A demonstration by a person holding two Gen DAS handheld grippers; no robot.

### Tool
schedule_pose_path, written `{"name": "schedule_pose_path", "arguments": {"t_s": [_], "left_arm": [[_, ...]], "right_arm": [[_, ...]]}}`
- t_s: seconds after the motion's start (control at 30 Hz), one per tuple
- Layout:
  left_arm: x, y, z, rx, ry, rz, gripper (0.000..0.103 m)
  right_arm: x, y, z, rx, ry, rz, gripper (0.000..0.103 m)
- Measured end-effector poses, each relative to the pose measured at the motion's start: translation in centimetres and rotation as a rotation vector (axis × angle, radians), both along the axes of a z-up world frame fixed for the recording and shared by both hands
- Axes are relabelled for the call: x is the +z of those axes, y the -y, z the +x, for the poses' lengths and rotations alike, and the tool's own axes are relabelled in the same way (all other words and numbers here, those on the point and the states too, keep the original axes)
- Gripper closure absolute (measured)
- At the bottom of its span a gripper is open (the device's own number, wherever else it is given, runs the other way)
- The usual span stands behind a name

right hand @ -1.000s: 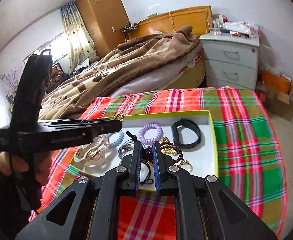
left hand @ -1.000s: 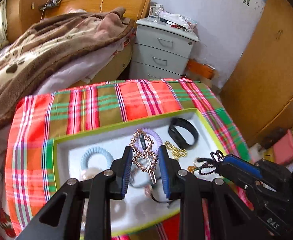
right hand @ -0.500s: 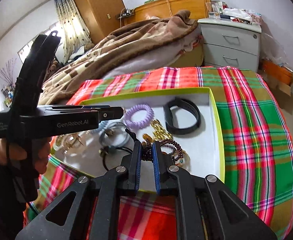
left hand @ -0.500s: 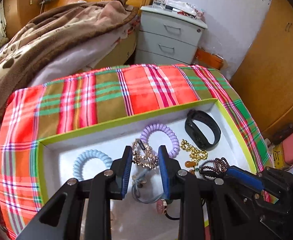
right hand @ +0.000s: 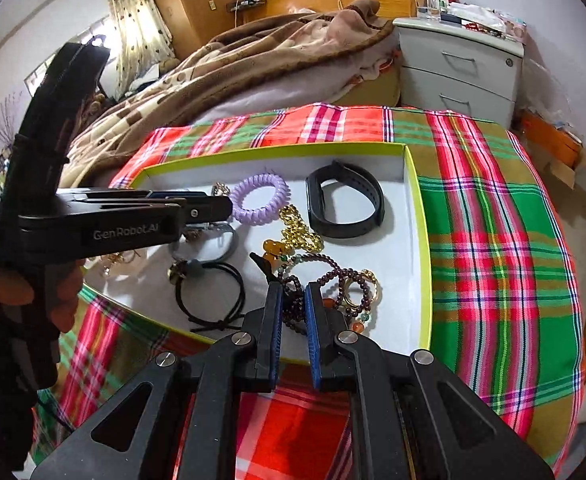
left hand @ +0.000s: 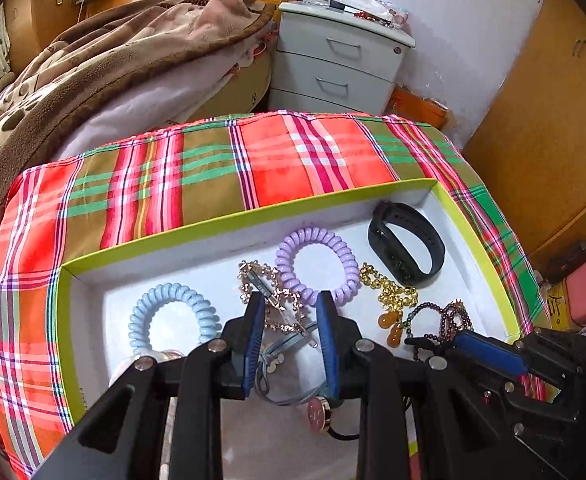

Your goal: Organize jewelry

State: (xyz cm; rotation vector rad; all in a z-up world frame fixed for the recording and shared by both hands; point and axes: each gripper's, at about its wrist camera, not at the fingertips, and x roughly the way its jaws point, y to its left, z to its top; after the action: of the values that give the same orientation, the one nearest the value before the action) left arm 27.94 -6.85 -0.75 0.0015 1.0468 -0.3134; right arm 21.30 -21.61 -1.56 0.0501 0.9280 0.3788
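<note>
A white tray with a lime rim (left hand: pixel 249 216) (right hand: pixel 423 248) lies on a plaid cloth and holds jewelry. My left gripper (left hand: pixel 289 312) is open over a rose-gold chain bracelet (left hand: pixel 271 296), beside a purple coil tie (left hand: pixel 313 264) and a blue coil tie (left hand: pixel 169 316). My right gripper (right hand: pixel 292 300) has narrow jaws around a dark bead bracelet (right hand: pixel 293 308) that rests in the tray. A gold chain with amber pendants (right hand: pixel 297 236), a black wristband (right hand: pixel 345 204) and a black hair tie (right hand: pixel 209 292) lie nearby.
The plaid cloth (right hand: pixel 493 240) covers the table. A bed with a brown blanket (left hand: pixel 93 64) is behind it, a grey nightstand (left hand: pixel 341 60) at the back right and a wooden wardrobe (left hand: pixel 541 128) on the right.
Both grippers have come down closer to the tray. The rose-gold bracelet that hung between my left jaws now lies in the tray. The right jaws have opened slightly.
</note>
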Motion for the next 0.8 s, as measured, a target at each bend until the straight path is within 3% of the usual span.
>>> {"name": "schedule_pose_path", "arguments": {"t_s": [0.33, 0.57, 0.67, 0.8], "left_arm": [[-0.08, 0.22, -0.09, -0.006, 0.000, 0.007, 0.075], [-0.01, 0.30, -0.20, -0.006, 0.002, 0.007, 0.068], [0.17, 0.20, -0.37, 0.000, 0.008, 0.009, 0.065], [0.39, -0.17, -0.73, 0.010, 0.006, 0.002, 0.063]], "right_arm": [[-0.05, -0.27, 0.45, 0.007, -0.007, -0.054, 0.091], [-0.10, -0.52, 0.56, 0.009, -0.009, -0.061, 0.088], [0.05, -0.39, 0.45, -0.001, 0.001, -0.053, 0.084], [0.40, -0.08, 0.23, -0.013, 0.015, -0.030, 0.061]]}}
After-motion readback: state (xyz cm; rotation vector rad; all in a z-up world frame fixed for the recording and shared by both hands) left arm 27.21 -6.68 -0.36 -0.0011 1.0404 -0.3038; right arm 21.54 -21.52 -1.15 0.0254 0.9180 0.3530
